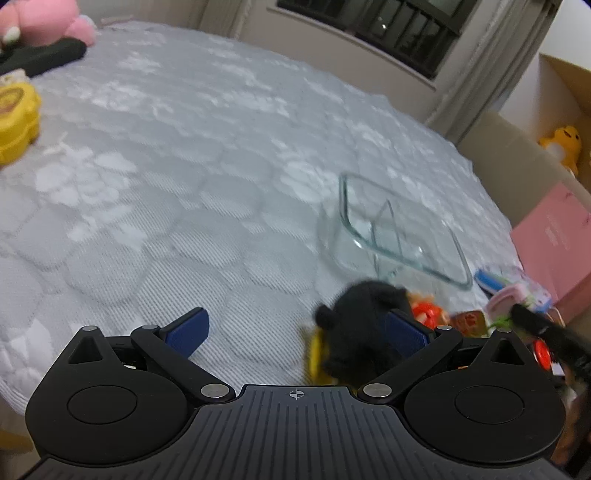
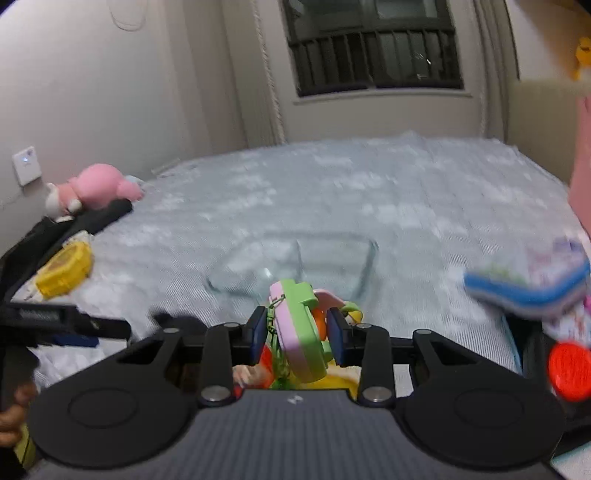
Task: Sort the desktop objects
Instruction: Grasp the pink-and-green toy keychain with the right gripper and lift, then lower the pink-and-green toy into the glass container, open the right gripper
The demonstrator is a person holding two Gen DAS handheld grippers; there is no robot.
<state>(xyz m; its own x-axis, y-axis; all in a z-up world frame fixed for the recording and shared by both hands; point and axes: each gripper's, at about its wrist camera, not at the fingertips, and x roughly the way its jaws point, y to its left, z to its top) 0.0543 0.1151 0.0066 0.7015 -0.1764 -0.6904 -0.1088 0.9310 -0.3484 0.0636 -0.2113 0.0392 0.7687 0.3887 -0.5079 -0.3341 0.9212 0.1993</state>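
A clear glass dish (image 1: 402, 236) with a divider sits on the white quilted bed; it also shows in the right wrist view (image 2: 295, 266). My left gripper (image 1: 295, 332) is open and wide; a black plush toy (image 1: 362, 325) lies against its right finger. My right gripper (image 2: 297, 334) is shut on a pink and green toy (image 2: 299, 332), held above a pile of small toys just short of the dish. The left gripper's arm (image 2: 66, 325) shows at the left of the right wrist view.
A yellow toy box (image 1: 14, 122) and a pink plush (image 1: 44, 22) lie at the bed's far left. A blue-edged colourful pouch (image 2: 535, 288) and red pieces (image 2: 569, 369) lie at the right. A pink box (image 1: 554, 243) and a cardboard box stand beside the bed.
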